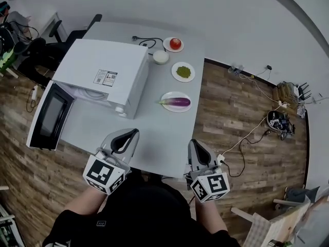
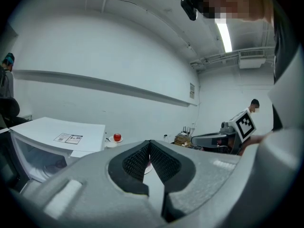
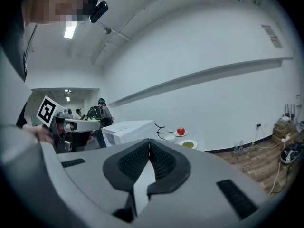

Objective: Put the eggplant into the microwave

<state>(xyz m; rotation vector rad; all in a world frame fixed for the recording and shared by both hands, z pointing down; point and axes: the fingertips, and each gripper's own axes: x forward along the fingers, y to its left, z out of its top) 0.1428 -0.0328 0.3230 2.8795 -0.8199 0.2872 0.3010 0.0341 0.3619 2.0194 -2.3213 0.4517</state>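
Nearest the person, the left gripper (image 1: 134, 131) and the right gripper (image 1: 193, 142) hover over the near edge of the grey table (image 1: 154, 138). Both are clenched, pads meeting with nothing between them (each gripper's own view shows this plainly). Further out, the white microwave (image 1: 103, 73) stands on the left with its door (image 1: 50, 116) swung open. To its right the eggplant (image 1: 178, 102) lies on a white plate (image 1: 167, 96), well apart from both grippers. Beyond it sit a plate of green food (image 1: 183, 71), a white bowl (image 1: 160, 57) and a red fruit (image 1: 175, 43) on its own plate.
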